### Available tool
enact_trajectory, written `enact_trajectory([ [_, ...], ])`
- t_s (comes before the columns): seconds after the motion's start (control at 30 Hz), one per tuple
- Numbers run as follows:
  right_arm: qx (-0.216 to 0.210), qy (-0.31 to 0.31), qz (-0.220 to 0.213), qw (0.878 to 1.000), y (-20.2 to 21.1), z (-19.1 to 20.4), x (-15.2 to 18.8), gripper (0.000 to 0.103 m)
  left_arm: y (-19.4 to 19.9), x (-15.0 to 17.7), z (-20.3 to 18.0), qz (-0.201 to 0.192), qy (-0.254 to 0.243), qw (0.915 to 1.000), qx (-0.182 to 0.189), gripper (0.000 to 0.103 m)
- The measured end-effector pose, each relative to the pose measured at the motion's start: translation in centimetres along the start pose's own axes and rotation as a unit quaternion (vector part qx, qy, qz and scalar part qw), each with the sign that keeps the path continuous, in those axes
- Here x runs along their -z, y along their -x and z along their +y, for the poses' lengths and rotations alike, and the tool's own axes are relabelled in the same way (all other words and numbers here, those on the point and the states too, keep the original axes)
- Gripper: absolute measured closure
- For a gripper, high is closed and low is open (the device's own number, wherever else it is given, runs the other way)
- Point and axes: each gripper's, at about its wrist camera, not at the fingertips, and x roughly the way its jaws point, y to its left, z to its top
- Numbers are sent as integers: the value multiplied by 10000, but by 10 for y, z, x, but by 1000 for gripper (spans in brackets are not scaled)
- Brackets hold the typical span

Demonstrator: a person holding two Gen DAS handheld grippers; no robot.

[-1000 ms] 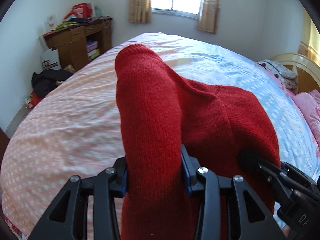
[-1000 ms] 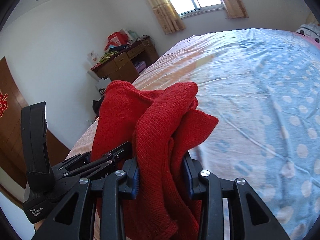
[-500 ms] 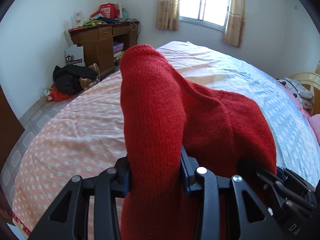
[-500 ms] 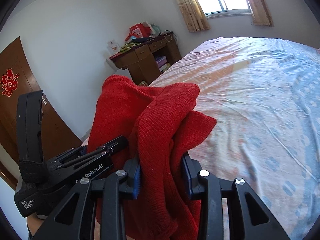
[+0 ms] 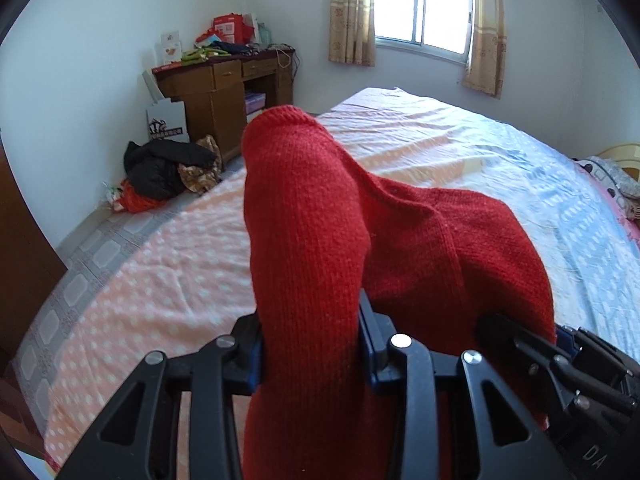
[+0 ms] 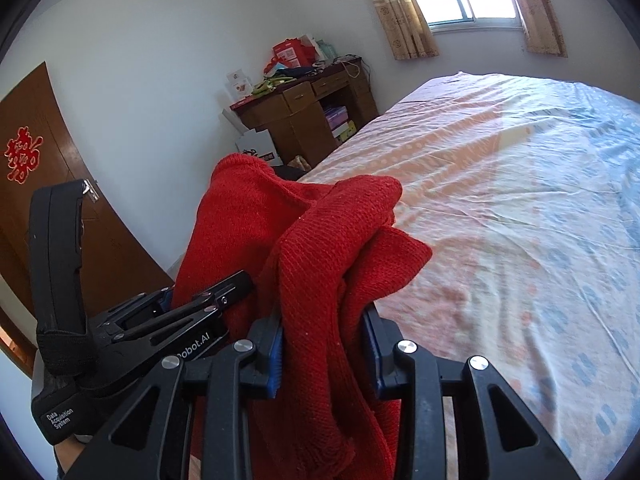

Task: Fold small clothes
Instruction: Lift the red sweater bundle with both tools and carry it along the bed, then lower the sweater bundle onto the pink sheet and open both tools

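While held up over the bed (image 5: 168,280), red knit garment (image 5: 308,240) clamped by both tools at once. Left gripper (image 5: 310,344): pinching a thick rolled fold of the knit, pads pressed into the cloth on both sides. Right gripper (image 6: 324,352): pinching a bunched, layered edge of same garment, blue-edged pads tight against it. Grippers close side by side, each visible in the other's view. Wooden desk (image 5: 224,92) against far wall; dark clothes pile (image 5: 164,168) on floor beside it.
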Motion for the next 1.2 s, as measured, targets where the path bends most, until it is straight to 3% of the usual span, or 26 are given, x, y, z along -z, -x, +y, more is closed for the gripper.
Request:
enact_trajectory([
  [0.23, -352, -424, 101, 9984, -44, -11, -10, 69, -30, -14, 15, 98, -77, 9996, -248, 67],
  [0.57, 49, -571, 607, 9965, -102, -45, -2, 69, -69, -4, 16, 332, -84, 9979, -541, 66],
  [0.77, -374, -997, 765, 9914, -115, -68, -1, 64, -78, -5, 31, 622, 400, 9967, -332, 45],
  [0.83, -505, -1162, 835, 9884, -116, -76, 1, 61, -86, -5, 47, 849, 828, 9929, -73, 30],
  [0.9, -581, -1252, 913, 9862, -113, -79, 2, 60, -97, -3, 67, 1094, 1337, 9846, 278, 21],
  [0.97, -596, -1227, 959, 9860, -110, -78, 2, 59, -100, -4, 75, 1194, 1421, 9812, 524, 20],
  [1.1, -344, -990, 913, 9903, -101, -71, 6, 55, -94, -2, 58, 1050, 1053, 9887, 190, 19],
  [1.2, -176, -904, 847, 9921, -91, -68, 4, 55, -93, -1, 60, 1004, 1139, 9883, 162, 19],
])
